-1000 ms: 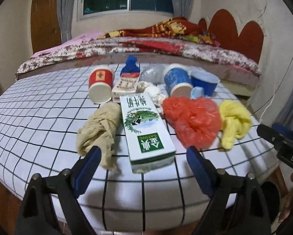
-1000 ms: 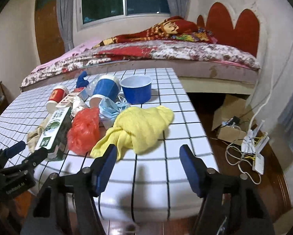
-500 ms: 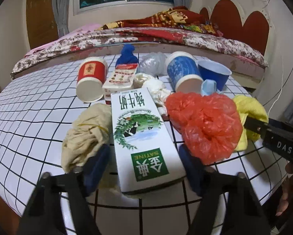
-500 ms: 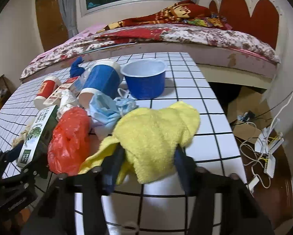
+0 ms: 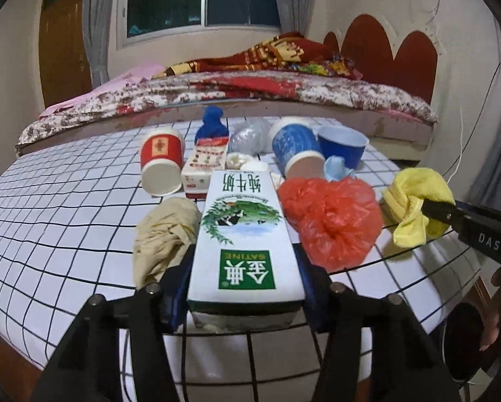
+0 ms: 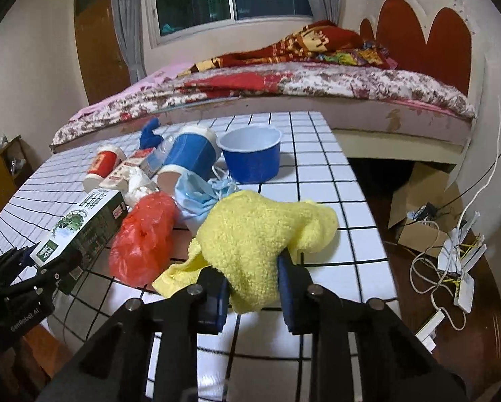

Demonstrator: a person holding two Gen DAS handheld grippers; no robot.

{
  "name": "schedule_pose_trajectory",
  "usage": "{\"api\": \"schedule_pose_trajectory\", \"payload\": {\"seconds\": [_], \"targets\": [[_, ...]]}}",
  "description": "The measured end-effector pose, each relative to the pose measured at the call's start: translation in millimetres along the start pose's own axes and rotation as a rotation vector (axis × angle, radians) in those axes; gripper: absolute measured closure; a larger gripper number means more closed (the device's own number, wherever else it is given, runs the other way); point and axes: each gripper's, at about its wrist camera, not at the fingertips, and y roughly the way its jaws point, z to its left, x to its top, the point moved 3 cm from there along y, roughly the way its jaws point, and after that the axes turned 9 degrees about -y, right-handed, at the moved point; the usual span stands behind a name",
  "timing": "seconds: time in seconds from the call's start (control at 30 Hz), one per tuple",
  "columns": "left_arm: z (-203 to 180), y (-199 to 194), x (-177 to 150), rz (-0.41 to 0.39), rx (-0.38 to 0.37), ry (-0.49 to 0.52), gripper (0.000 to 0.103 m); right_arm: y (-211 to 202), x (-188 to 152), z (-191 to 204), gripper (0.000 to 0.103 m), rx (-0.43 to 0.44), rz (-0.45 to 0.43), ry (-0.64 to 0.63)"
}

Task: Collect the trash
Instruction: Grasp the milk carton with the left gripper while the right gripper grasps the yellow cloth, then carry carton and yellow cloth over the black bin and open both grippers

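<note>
A green-and-white milk carton point(image 5: 243, 234) lies lengthwise on the checked table point(image 5: 66, 221). My left gripper point(image 5: 245, 288) has its jaws closing on it, with the blue pads against its two long sides. In the right wrist view a yellow towel point(image 6: 260, 231) bunches between the closing jaws of my right gripper point(image 6: 253, 288), pinched at its near fold. A red plastic bag point(image 5: 330, 221) sits between carton and towel. A beige cloth point(image 5: 163, 234) lies left of the carton.
Behind stand a red paper cup point(image 5: 161, 164), a small box point(image 5: 203, 167), a blue cup point(image 5: 297, 154), a blue bowl point(image 6: 252, 157) and a blue face mask point(image 6: 196, 197). A bed point(image 6: 284, 83) runs along the back. A cardboard box point(image 6: 414, 214) and cables point(image 6: 451, 261) lie on the floor right.
Both grippers moved forward over the table edge and narrowed. The left jaws now flank and touch the carton. The right jaws now pinch the yellow towel, which has bunched up.
</note>
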Motion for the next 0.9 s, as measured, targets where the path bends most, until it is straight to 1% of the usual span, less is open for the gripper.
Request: {"api": "schedule_pose_trajectory", "payload": {"seconds": [0.17,0.27,0.33,0.43,0.5,0.57,0.63,0.77,0.9], "targets": [[-5.0,-24.0,2.7,-0.043,-0.029,-0.005,0.048,-24.7,-0.9,-3.9,0.076,-0.008,-0.041,-0.001],[-15.6,-37.7,0.5,-0.061,-0.057,0.018,0.048,-45.9,-4.3,-8.4,0.076,-0.018,-0.071,0.003],[-26.4,-45.5,-2.7,-0.063,-0.089,0.036,0.048,-59.3,-9.0,-11.6,0.076,-0.023,-0.088,0.012],[-48.1,-55.1,-9.5,-0.065,-0.138,0.079,0.048,-89.3,-21.4,-26.0,0.076,-0.053,-0.120,0.035],[-66.5,-61.6,-16.3,-0.063,-0.191,0.110,0.048,-106.7,-32.9,-38.1,0.076,-0.076,-0.129,0.050],[-83.5,-66.2,-22.2,-0.059,-0.225,0.140,0.048,-124.0,-47.3,-54.8,0.076,-0.108,-0.128,0.071],[-103.1,-69.8,-30.7,-0.049,-0.264,0.169,0.048,-140.7,-64.3,-74.5,0.076,-0.159,-0.118,0.089],[-148.7,-76.1,-51.8,-0.012,-0.364,0.227,0.048,-167.9,-103.1,-118.5,0.076,-0.244,-0.077,0.156],[-190.7,-83.4,-77.0,0.029,-0.458,0.297,0.048,-186.8,-143.6,-154.5,0.076,-0.302,-0.029,0.224]]}}
